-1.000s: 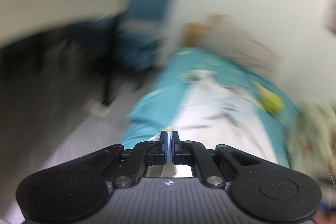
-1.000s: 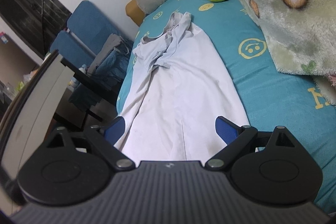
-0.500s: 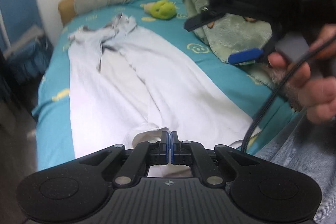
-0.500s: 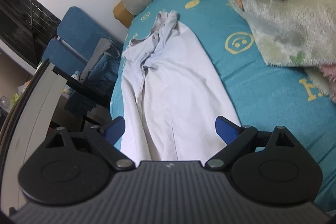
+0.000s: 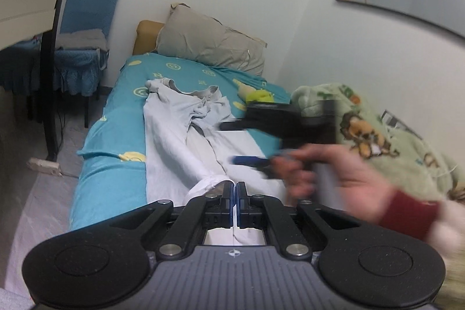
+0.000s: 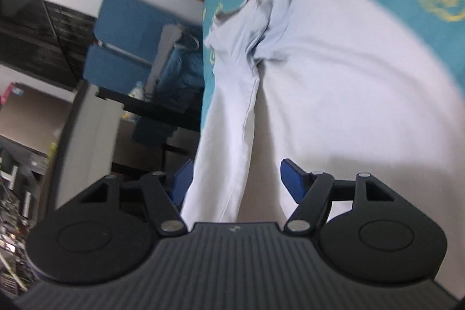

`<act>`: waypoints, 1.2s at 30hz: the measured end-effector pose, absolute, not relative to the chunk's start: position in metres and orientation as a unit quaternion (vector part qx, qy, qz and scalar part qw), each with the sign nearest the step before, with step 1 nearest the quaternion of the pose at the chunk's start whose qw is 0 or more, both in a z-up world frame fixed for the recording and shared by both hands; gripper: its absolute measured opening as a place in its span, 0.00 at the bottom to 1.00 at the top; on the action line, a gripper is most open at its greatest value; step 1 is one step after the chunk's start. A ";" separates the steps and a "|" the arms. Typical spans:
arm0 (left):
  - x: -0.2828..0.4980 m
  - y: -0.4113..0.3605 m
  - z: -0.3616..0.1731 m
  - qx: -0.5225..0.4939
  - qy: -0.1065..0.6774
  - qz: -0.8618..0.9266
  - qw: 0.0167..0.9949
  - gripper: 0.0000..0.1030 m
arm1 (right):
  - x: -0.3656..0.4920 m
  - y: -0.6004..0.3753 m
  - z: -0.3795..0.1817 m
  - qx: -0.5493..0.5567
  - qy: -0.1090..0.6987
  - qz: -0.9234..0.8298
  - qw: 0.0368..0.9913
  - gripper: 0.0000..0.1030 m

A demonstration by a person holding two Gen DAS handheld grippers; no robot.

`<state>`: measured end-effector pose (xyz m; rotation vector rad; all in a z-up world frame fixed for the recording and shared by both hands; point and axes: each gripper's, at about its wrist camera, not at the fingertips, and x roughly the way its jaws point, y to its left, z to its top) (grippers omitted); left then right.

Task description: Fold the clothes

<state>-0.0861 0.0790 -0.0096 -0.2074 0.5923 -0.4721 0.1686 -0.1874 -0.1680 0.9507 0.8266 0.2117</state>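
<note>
white trousers point(image 5: 186, 141) run lengthwise down the middle of the bed point(image 5: 110, 170), hems at the foot edge. bare teal sheet strips along both long edges of the bed give passing room. head edge blocked by grey pillow point(image 5: 212, 45); yellow-green plush toy point(image 5: 258, 96) near the wall-side edge just below it. fleece blanket point(image 5: 377, 130) heaped on the wall-side edge toward the foot, crowding that strip. right gripper point(image 5: 247, 141) and right hand point(image 5: 328, 173) hang over the trousers' wall side, blurred. blue chair point(image 5: 87, 19) and dark desk leg point(image 5: 49, 77) stand off the open long edge; floor between is open.
</note>
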 end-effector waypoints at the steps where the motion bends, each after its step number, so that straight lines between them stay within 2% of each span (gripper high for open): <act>1: -0.090 0.081 -0.010 -0.102 0.288 -0.232 0.924 0.02 | 0.185 -0.179 -0.175 0.449 0.391 0.104 0.797 0.66; 3: -0.094 0.083 -0.012 -0.106 0.293 -0.235 0.921 0.02 | 0.212 -0.166 -0.195 0.454 0.396 0.110 0.791 0.63; 5: -0.092 0.080 -0.018 -0.101 0.304 -0.239 0.917 0.02 | 0.233 -0.154 -0.214 0.470 0.394 0.127 0.780 0.52; 6: -0.092 0.078 -0.021 -0.096 0.311 -0.242 0.914 0.02 | 0.239 -0.148 -0.220 0.466 0.396 0.136 0.779 0.38; 7: -0.092 0.074 -0.025 -0.091 0.320 -0.246 0.911 0.02 | 0.246 -0.142 -0.226 0.463 0.398 0.145 0.779 0.16; 8: -0.091 0.071 -0.028 -0.087 0.330 -0.249 0.906 0.02 | 0.247 -0.136 -0.228 0.449 0.401 0.141 0.786 0.09; 14: -0.067 0.041 -0.072 -0.098 0.452 -0.257 0.848 0.00 | 0.230 -0.143 -0.193 0.351 0.355 0.074 0.863 0.06; 17: -0.064 0.022 -0.088 -0.044 0.471 -0.253 0.844 0.00 | 0.233 -0.150 -0.189 0.298 0.357 0.052 0.884 0.06; 20: -0.060 0.016 -0.098 -0.023 0.490 -0.240 0.838 0.00 | 0.234 -0.156 -0.200 0.295 0.371 0.060 0.878 0.06; 23: -0.063 0.018 -0.097 -0.016 0.487 -0.231 0.842 0.02 | 0.236 -0.161 -0.210 0.293 0.385 0.067 0.873 0.09; 24: -0.065 0.019 -0.095 -0.015 0.481 -0.230 0.846 0.08 | 0.236 -0.160 -0.208 0.294 0.388 0.071 0.871 0.10; 25: -0.066 0.020 -0.092 -0.015 0.475 -0.228 0.850 0.14 | 0.235 -0.161 -0.204 0.293 0.389 0.074 0.870 0.17; 26: -0.068 0.021 -0.090 -0.014 0.469 -0.227 0.853 0.29 | 0.231 -0.161 -0.197 0.290 0.385 0.077 0.873 0.28; 27: -0.071 0.022 -0.086 -0.014 0.460 -0.226 0.858 0.47 | 0.227 -0.161 -0.191 0.288 0.381 0.081 0.875 0.63; 28: -0.075 0.023 -0.080 -0.015 0.449 -0.226 0.864 0.55 | 0.221 -0.163 -0.182 0.285 0.371 0.084 0.880 0.90; 29: -0.080 0.025 -0.075 -0.016 0.440 -0.226 0.869 0.65 | 0.214 -0.164 -0.174 0.282 0.361 0.086 0.885 0.90; 30: -0.084 0.027 -0.070 -0.016 0.431 -0.227 0.873 0.69 | 0.207 -0.166 -0.163 0.273 0.357 0.088 0.889 0.89; 36: -0.098 0.039 -0.044 -0.037 0.383 -0.241 0.891 0.72 | 0.157 -0.192 -0.096 0.210 0.333 0.089 0.915 0.89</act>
